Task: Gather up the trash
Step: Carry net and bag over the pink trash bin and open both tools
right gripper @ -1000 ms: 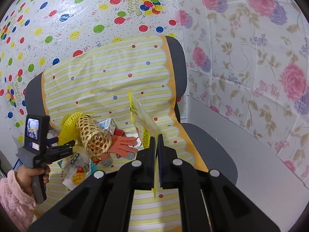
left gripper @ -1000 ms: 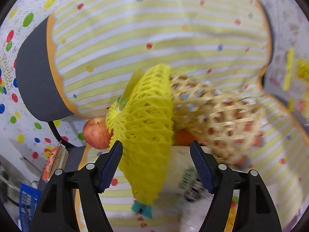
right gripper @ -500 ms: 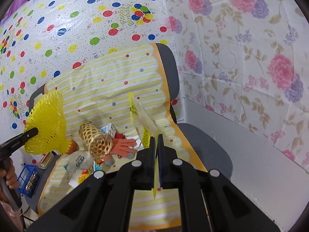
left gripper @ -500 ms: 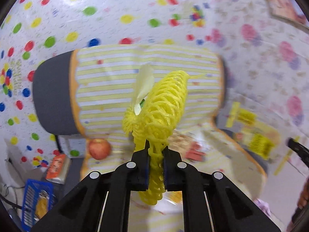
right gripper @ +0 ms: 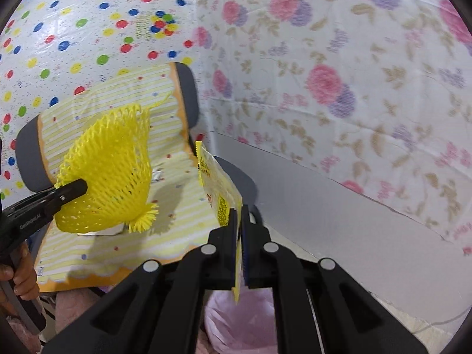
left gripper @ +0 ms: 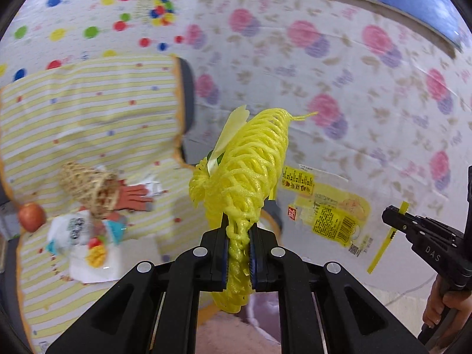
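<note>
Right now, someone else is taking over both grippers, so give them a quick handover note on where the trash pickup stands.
Left gripper: shut on the yellow foam net, held in the air.
Right gripper: shut on the yellow wrapper, above the pink trash bag.
Neither piece is dropped in yet.
On the striped chair seat: wicker basket, orange glove, apple, plastic packaging.
Left to do: release both pieces into the bag, then go back for whatever on the seat is trash.

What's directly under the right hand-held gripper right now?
A pink-lined bin sits below the right hand-held gripper, which pinches the yellow wrapper. The gripper's body covers most of the bin; its contents aren't visible.
</note>
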### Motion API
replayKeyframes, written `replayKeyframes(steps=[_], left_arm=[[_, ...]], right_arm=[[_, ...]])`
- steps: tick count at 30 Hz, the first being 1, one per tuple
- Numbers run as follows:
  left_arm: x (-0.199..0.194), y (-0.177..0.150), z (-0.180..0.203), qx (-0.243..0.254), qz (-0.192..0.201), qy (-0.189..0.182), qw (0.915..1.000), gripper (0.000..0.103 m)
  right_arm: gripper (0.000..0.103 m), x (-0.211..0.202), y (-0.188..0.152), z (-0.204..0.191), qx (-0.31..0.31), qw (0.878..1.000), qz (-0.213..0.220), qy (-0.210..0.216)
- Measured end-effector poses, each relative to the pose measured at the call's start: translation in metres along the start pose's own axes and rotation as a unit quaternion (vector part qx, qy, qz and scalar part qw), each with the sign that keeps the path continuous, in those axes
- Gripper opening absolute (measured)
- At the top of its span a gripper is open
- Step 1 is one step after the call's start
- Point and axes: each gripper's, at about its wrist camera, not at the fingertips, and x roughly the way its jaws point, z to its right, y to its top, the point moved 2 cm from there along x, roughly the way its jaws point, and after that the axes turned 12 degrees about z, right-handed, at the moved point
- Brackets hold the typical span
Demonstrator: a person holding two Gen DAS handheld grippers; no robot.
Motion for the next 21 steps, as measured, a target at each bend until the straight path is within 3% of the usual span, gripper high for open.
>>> replayKeyframes(steps=[5, 9, 21], left_arm=[[0.008, -0.017, 0.046, 0.011, -0.017, -0.063, 0.9978, 0.011], [0.014, -0.037, 0.064, 0.008, -0.035, -0.088, 0.9955, 0.011], [0.046, -0.109, 0.085, 0.007, -0.128, -0.094, 0.9873, 0.011]], right_arm=[[0.003, -0.033, -0.015, 0.035, 0.015, 0.999, -0.002, -0.049], [0.003, -0.045, -0.029, 0.052, 0.018, 0.997, -0.016, -0.076], [0.003, -0.043, -0.077, 0.088, 0.039, 0.990, -0.077, -0.109]])
